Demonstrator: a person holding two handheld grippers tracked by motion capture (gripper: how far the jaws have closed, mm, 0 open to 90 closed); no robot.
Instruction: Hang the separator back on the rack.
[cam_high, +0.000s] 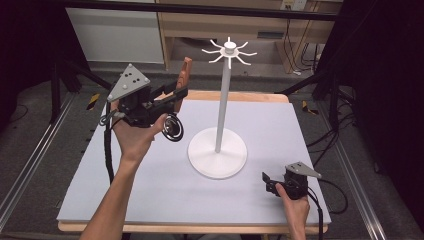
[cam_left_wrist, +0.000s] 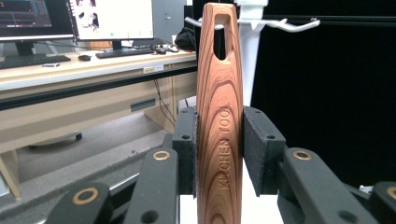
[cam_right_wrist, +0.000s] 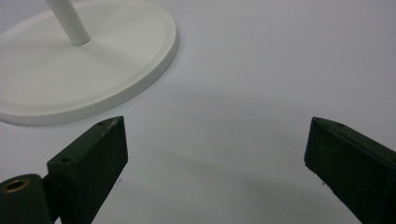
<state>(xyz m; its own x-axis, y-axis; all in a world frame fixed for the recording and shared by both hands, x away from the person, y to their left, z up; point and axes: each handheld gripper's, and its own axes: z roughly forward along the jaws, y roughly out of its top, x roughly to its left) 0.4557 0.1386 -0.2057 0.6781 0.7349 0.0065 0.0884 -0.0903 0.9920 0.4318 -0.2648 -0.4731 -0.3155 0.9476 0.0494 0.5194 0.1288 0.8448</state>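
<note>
Wooden utensil handle (cam_left_wrist: 219, 116) upright btwn left hand-held gripper (cam_left_wrist: 219, 149) pads.

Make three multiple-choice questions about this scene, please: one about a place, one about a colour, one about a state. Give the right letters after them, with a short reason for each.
1. Where does the white stand have its round base?
A. on the grey table top
B. on the floor
C. on the shelf behind

2. What colour is the handle between the jaws of the left hand-held gripper?
A. blue
B. reddish-brown wood
C. yellow

3. How are the jaws of the right hand-held gripper?
A. closed on the stand's pole
B. closed on a cloth
C. open, with nothing between them

Answers:
1 A: the high view shows the base flat on the table.
2 B: the left gripper view shows striped wood grain with stamped letters.
3 C: the right gripper view shows the two pads wide apart over bare table.
</note>
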